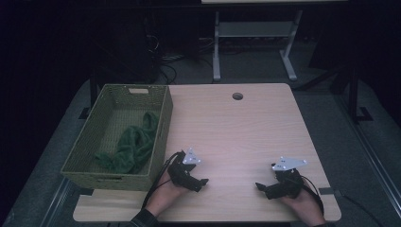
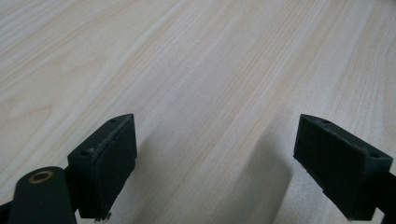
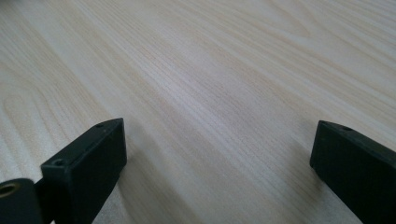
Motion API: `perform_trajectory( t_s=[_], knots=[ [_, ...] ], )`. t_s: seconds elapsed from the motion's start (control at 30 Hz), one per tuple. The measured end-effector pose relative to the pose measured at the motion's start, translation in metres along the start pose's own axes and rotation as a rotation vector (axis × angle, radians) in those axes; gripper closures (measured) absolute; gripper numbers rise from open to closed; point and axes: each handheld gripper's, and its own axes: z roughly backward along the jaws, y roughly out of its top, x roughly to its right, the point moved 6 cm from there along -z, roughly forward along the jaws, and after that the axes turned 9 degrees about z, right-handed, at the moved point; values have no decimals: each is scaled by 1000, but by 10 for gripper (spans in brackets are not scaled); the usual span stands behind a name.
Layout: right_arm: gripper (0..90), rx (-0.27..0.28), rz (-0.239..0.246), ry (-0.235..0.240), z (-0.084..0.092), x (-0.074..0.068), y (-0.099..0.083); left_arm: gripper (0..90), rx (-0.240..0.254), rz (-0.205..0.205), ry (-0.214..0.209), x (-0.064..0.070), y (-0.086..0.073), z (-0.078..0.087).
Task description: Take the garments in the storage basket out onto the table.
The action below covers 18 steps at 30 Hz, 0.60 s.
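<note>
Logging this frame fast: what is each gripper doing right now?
Left gripper: open, holding nothing, over the bare table.
Right gripper: open, holding nothing, over the table too.

a dim lab or workroom — bare wooden table (image 1: 246, 123), cables on grey floor (image 1: 189, 71), metal desk frame (image 1: 255, 42) behind.

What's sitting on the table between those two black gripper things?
Nothing: in the high view the left gripper and right gripper are separated by bare wooden table. The green cloth lies off to the side in the woven basket.
</note>
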Motion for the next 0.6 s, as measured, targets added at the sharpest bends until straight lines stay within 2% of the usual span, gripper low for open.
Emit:
perform_trajectory(
  t_s=[0.3, 0.37, 0.6],
  knots=[
    [34, -1, 6, 4, 0, 0, 0, 130, 3, -6, 9, -3, 7, 5],
    [34, -1, 5, 4, 0, 0, 0, 130, 12, 3, 6, -3, 9, 6],
    [34, -2, 7, 4, 0, 0, 0, 130, 15, -14, 11, -3, 13, 11]
  ],
)
